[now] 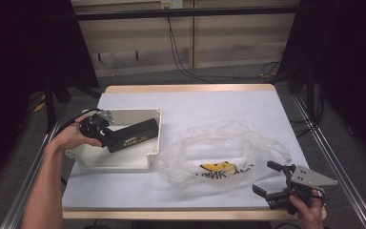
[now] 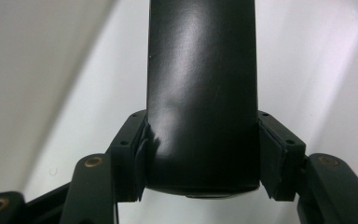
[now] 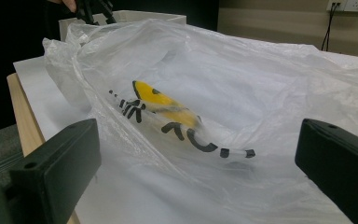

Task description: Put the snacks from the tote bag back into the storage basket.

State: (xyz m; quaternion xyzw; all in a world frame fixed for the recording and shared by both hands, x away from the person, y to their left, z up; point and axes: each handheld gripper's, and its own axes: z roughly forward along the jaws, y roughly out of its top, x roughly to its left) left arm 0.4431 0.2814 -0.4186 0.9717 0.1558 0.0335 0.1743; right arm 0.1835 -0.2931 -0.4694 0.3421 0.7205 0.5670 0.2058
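Black box [image 2: 200, 93] – far end cropped – in left tongs [image 2: 200, 154]

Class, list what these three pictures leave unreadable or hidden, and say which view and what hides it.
- Label on the black box: high view, too small to read.
- Black box's far end: left gripper view, cut off by the top edge.
- Bag print: right gripper view, broken by folds.
- Inside the white bin: high view, partly covered by the box.

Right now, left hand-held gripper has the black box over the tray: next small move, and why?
Probably lower it and open. The left hand-held gripper is clamped on one end of the black box, which slants across the white tray, apparently not yet flat on its floor. The right hand-held gripper waits open beside the plastic bag.
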